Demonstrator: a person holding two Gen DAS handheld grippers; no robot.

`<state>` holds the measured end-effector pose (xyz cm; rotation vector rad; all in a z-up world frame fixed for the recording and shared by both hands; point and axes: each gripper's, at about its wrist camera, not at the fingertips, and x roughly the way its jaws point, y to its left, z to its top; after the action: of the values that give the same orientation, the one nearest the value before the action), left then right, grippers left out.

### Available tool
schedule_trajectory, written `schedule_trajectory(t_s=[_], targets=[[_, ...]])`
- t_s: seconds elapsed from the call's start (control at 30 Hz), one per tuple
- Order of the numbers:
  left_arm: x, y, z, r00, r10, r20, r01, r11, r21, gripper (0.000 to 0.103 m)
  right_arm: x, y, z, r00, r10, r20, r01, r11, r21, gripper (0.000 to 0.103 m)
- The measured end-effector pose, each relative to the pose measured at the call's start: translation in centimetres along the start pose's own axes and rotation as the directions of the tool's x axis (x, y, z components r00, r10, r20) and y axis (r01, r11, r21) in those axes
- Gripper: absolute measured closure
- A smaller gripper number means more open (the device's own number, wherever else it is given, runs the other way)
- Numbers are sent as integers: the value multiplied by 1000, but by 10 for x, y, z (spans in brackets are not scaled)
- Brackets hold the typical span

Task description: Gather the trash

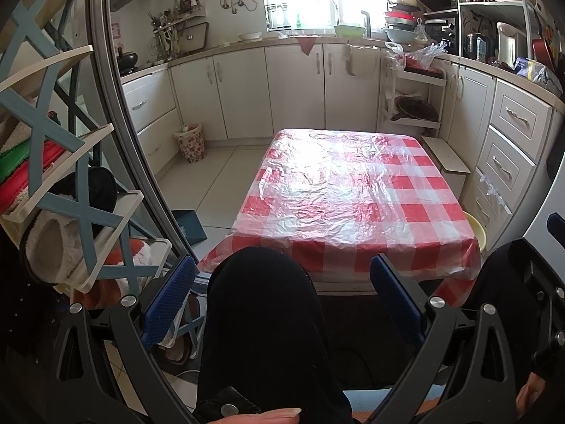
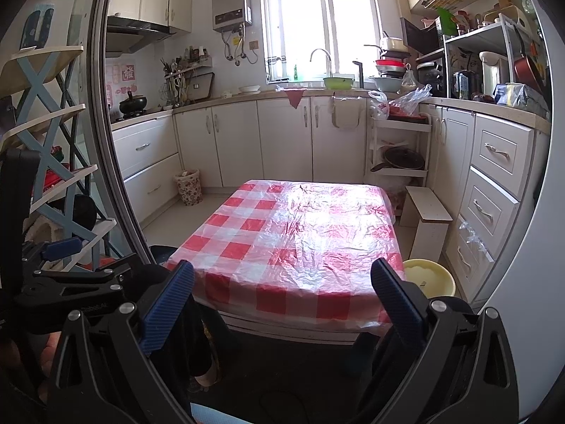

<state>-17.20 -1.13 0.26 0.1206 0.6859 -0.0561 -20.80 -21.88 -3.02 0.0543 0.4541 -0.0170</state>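
Both blue-padded grippers — left gripper and right gripper — hang spread apart and empty, held low before the table with the red-and-white checked plastic cloth, likely a starting pose. No trash shows on it; the floral-patterned wastebasket stands by the cream cabinets — well apart.

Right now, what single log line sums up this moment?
phase: start, nothing picked up | left gripper: open, empty | right gripper: open, empty | table: checked plastic cover, no trash seen | floral bin: on floor by cabinets
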Motion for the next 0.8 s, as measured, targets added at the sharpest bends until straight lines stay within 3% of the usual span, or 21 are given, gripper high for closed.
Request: schedule_trajectory(t_s=[0.8], targets=[[-2, 3, 3, 1000, -4, 9, 4, 1000, 8, 8, -2, -4, 1, 1000, 1, 4, -1, 1000, 1, 7]])
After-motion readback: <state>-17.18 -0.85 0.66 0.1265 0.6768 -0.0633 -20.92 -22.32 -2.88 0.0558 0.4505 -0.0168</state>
